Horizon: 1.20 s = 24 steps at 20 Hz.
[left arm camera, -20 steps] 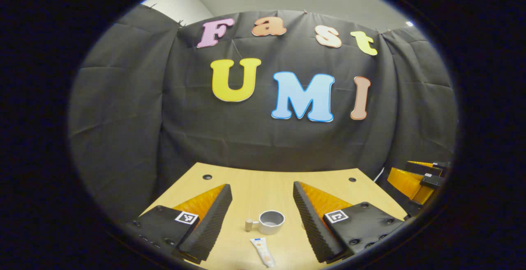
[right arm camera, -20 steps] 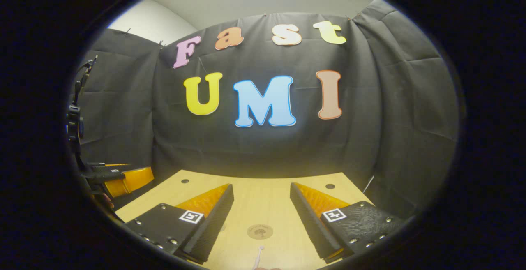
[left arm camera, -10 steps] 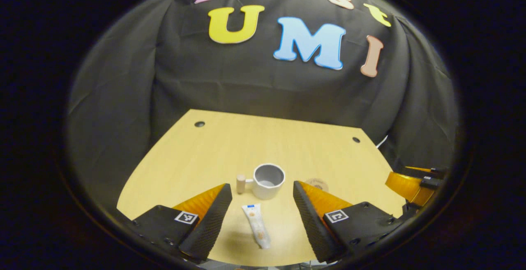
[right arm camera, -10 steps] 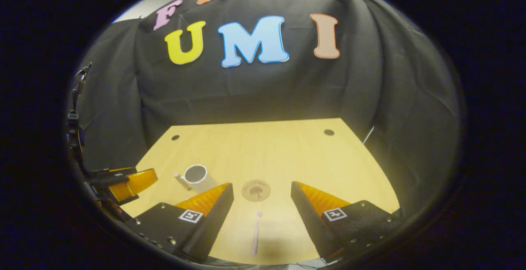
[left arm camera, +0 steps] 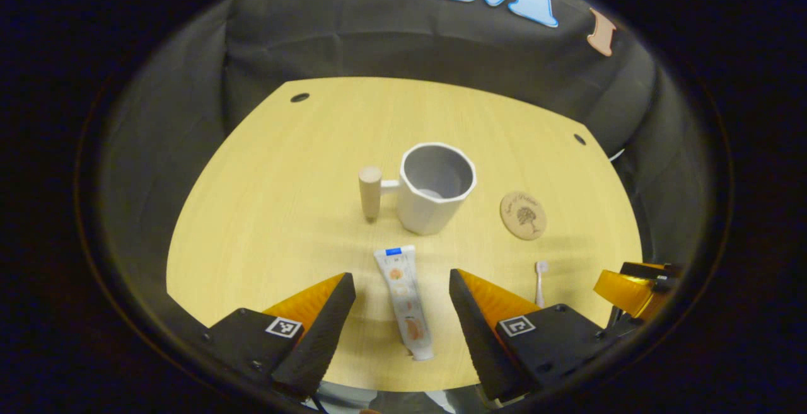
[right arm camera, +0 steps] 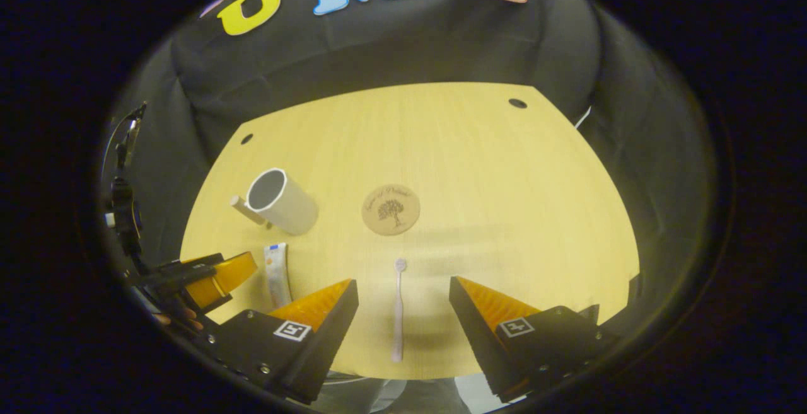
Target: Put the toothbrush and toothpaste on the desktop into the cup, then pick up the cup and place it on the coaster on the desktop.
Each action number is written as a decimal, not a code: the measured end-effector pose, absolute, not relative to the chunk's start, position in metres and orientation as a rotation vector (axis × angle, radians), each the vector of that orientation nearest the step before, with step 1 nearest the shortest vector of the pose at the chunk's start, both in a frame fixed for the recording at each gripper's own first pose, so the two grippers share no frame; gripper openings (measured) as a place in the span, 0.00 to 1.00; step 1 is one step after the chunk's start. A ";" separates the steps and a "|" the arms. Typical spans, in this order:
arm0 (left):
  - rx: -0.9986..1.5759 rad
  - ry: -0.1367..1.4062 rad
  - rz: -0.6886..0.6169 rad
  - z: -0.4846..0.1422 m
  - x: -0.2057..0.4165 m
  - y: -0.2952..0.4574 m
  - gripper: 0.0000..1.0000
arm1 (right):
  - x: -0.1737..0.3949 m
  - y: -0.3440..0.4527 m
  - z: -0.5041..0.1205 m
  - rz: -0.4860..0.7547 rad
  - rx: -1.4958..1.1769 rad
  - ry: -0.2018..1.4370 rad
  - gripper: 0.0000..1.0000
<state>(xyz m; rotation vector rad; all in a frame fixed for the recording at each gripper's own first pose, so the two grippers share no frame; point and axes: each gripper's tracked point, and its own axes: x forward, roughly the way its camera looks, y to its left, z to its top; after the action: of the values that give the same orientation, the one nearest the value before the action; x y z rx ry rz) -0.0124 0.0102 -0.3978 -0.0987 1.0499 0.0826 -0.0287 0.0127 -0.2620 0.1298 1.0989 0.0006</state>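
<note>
Both grippers (left arm camera: 402, 294) (right arm camera: 403, 300) open above one toothpaste (left arm camera: 403, 297), one toothbrush (right arm camera: 398, 310).

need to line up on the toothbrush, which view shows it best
The right gripper view: the whole toothbrush lies between its open fingers. The left gripper view catches just its head end beside that gripper's finger.

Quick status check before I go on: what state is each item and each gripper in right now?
cup: upright on the desk, nothing in it.
toothpaste: lying flat on the desk, lined up between the left gripper's open fingers.
toothbrush: lying flat, lined up between the right gripper's open fingers.
coaster: bare, nothing on it.
left gripper: open, empty.
right gripper: open, empty.
</note>
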 end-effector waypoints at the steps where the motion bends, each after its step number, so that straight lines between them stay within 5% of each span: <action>1: -0.098 1.079 0.091 -0.408 -0.012 0.010 0.94 | -0.031 0.012 -0.269 -0.006 0.140 1.139 0.92; 16: -0.079 1.342 0.171 -0.483 -0.033 0.022 0.98 | -0.068 0.008 -0.326 -0.049 0.059 1.496 0.93; 22: -0.088 1.372 0.153 -0.484 -0.031 0.014 0.82 | -0.068 0.012 -0.326 -0.062 0.056 1.554 0.92; 24: -0.081 1.371 0.154 -0.485 -0.029 0.012 0.66 | -0.069 0.011 -0.326 -0.073 0.060 1.564 0.88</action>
<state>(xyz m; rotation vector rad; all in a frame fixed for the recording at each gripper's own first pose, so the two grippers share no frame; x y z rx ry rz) -0.0293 0.0123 -0.4846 -0.0814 1.3712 0.1538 -0.0690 0.0108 -0.3256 0.0603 1.5639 -0.0727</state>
